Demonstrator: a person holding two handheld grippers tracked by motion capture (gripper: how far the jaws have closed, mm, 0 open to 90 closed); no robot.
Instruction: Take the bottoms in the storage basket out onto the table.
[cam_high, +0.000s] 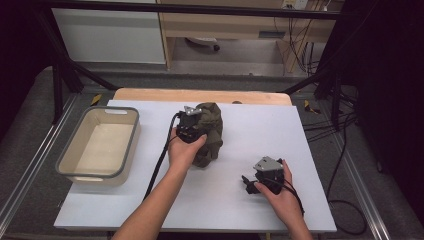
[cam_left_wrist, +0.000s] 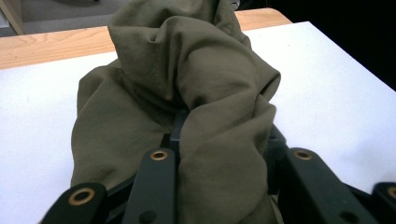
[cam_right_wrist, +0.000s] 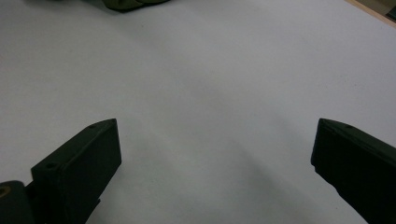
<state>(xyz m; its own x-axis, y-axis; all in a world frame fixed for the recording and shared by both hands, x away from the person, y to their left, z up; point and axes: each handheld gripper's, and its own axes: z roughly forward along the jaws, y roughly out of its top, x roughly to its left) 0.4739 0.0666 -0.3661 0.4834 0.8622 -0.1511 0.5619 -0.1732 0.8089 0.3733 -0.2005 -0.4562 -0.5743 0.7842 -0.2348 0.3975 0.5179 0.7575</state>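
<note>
One crumpled olive-green cloth garment (cam_high: 209, 131) is what we are working on, and it sits bunched in a heap near the middle of the white tabletop (cam_high: 260, 130), not yet in any container. We have the left gripper (cam_high: 191, 121) at its near-left side; in the left gripper view a thick fold of the olive fabric (cam_left_wrist: 219, 154) runs down between the black jaws, which are drawn in tight on it, so we judge the grasp as made. Our right gripper (cam_high: 248, 182) rests low over bare table, well apart from the cloth toward the near right, with its jaws spread wide and nothing between them. Farther out, at the table's left edge, stands the cream rectangular plastic bin with a grey rim (cam_high: 134, 131), and we see nothing inside it. As we read it, the pick-up is secured, while lifting the garment and carrying it across to the bin remain to be done.
</note>
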